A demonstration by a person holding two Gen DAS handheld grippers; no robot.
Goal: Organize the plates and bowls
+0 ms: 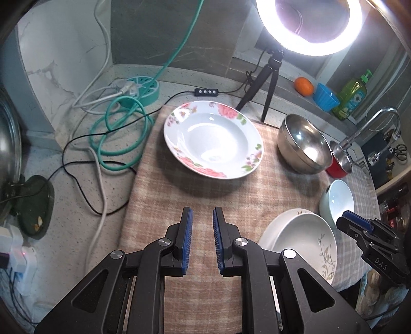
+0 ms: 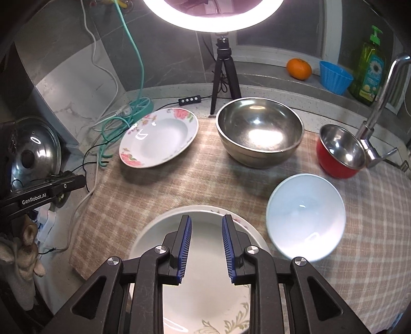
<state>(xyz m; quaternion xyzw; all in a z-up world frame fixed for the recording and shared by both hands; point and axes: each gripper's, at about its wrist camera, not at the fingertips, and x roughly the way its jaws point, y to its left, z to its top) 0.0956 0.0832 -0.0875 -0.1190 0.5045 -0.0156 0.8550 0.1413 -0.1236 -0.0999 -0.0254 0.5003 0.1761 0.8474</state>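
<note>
A checked cloth (image 1: 195, 205) lay over the worktop (image 1: 77, 195), and the dishes sat on it. The left gripper (image 1: 203, 218) hung over a bare part of the cloth, with its blue fingers (image 1: 187, 231) a little apart and nothing between them. Just past it, toward the far side, sat the flower plate (image 1: 213, 138), white with pink roses on its rim. The right gripper (image 2: 206, 226) hung over the white plate (image 2: 205, 295) at the near edge, and its fingers (image 2: 228, 246) were apart too, holding nothing. That white plate had a pale leaf pattern and seemed to sit on another plate, whose rim showed behind it. To its right, just beside it, was the white bowl (image 2: 305, 215). Farther back in the middle stood the big steel bowl (image 2: 259, 131), and to the right of that was the red bowl (image 2: 339, 151), shiny inside, close to the tap (image 2: 380, 102). The flower plate was to the left of the steel bowl, well apart from the white plate. Behind the dishes stood a ring light (image 2: 213, 15) on a little black tripod (image 2: 223, 77). On the far ledge were an orange (image 2: 299, 68), a blue cup (image 2: 335, 77) and a green soap bottle (image 2: 370, 69). Green and white cables (image 1: 120, 131) lay in loops on the worktop to the left of the cloth, and a pot lid (image 2: 36, 151) leaned at the far left.
</note>
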